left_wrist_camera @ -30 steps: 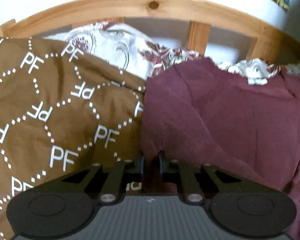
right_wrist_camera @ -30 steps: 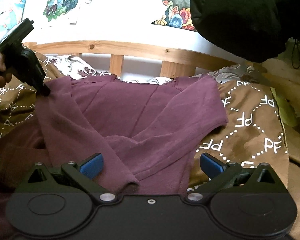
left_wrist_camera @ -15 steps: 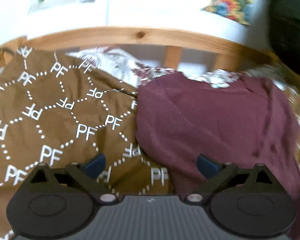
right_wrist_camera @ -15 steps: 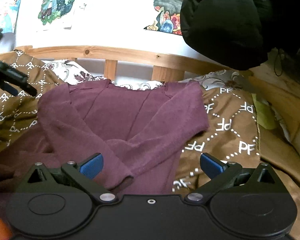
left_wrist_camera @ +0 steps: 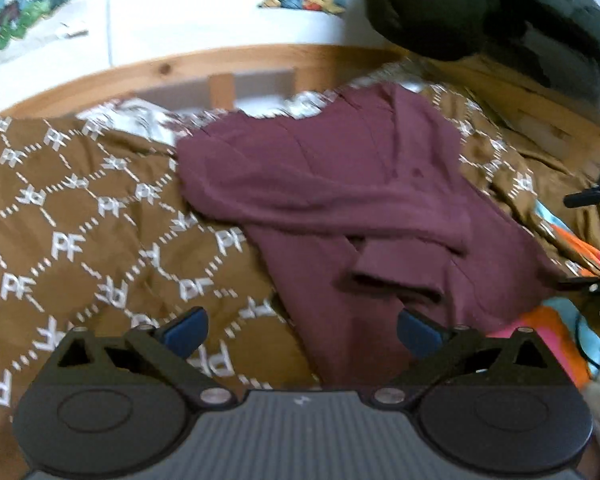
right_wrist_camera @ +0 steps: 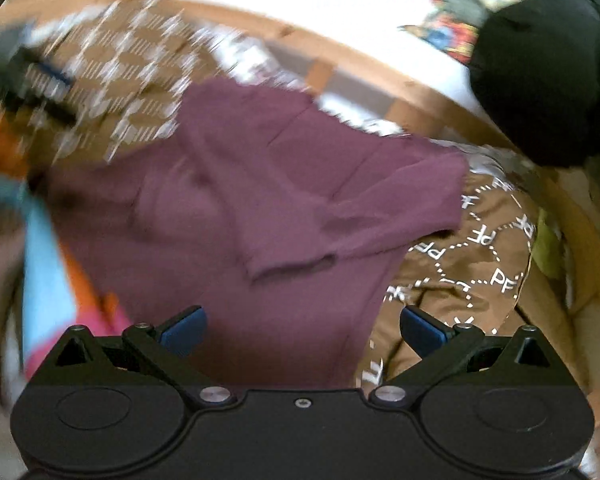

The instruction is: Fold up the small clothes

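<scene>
Maroon knit was the thing being worked: the small sweater (left_wrist_camera: 340,200) lay flat on the brown monogram blanket (left_wrist_camera: 80,240), its neck toward the wooden headboard (left_wrist_camera: 220,64) and both sleeves crossed over the chest, 1 cuff (left_wrist_camera: 396,280) ending near the middle of the body. That crossing looked like the first stage of a fold, sleeves tucked in so the body could be doubled over them.

Neither tool had hold of it. The left gripper (left_wrist_camera: 302,328) stood with its blue pads wide apart, having just been opening, and nothing lay between them; it hung above the sweater's lower left edge where cloth met blanket. The right gripper (right_wrist_camera: 302,328) was equally spread and empty, above the hem on the other side. I judged both were placed low to take the 2 hem corners next.

Room was uneven. To the sweater's left the blanket ran bare and broad, good for sliding or laying a fold. On the opposite side bright orange, pink and blue cloth (left_wrist_camera: 556,340) lay just beside the hem (possibly more garments waiting; the right view was too smeared to say). A black padded bundle (left_wrist_camera: 500,8) sat high beyond the headboard corner, well apart from the work.
</scene>
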The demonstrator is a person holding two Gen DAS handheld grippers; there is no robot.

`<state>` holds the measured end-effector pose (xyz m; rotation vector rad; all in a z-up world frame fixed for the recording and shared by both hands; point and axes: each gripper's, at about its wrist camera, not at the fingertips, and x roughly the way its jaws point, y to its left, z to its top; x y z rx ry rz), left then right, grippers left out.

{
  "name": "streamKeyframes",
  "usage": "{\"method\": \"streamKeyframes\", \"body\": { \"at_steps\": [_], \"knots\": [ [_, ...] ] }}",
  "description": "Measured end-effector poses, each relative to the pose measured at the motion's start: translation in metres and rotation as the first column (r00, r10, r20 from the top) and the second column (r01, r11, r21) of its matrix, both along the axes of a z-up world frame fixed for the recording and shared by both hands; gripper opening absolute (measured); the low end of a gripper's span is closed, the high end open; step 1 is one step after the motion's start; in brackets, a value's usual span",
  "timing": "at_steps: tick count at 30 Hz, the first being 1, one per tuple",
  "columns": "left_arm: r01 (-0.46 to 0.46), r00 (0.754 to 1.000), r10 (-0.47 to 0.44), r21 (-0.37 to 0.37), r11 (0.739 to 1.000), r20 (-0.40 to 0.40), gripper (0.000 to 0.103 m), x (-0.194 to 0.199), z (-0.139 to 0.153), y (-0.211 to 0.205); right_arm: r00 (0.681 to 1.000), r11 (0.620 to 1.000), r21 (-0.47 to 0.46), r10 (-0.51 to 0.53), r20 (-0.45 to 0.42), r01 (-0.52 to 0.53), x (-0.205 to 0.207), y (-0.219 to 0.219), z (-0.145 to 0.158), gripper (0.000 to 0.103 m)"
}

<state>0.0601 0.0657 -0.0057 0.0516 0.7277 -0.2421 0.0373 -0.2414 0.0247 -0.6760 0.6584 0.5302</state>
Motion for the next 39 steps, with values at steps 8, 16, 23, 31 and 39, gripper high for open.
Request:
{"method": "streamKeyframes", "body": {
  "at_steps": [8,16,23,31,39],
  "knots": [
    [0.097,0.994,-0.097,0.013,0.995,-0.059,0.102,-0.016,-0.015,-0.007,0.995,0.980,-0.199,-0.040,-0.091,0.021,-0.009,0.009,-0.037,0.102],
    [0.172,0.982,-0.150,0.211,0.962,-0.119,0.102,-0.014,-0.039,-0.035,0.994,0.974,-0.222,-0.062,-0.091,0.041,0.002,0.020,-0.052,0.102],
    [0.180,0.981,-0.159,0.226,0.957,-0.108,0.103,-0.006,-0.037,-0.040,0.991,0.983,-0.175,-0.081,-0.103,0.063,0.009,0.015,-0.055,0.102],
    [0.134,0.987,-0.098,0.305,0.943,-0.130,0.091,0.007,-0.040,-0.037,0.991,0.985,-0.158,-0.085,-0.101,0.068,0.008,0.014,-0.055,0.102],
    [0.149,0.987,-0.126,0.298,0.943,-0.097,0.044,0.005,-0.042,-0.041,0.989,0.985,-0.152,-0.094,-0.111,0.076,0.010,0.013,-0.056,0.102]
  ]
}}
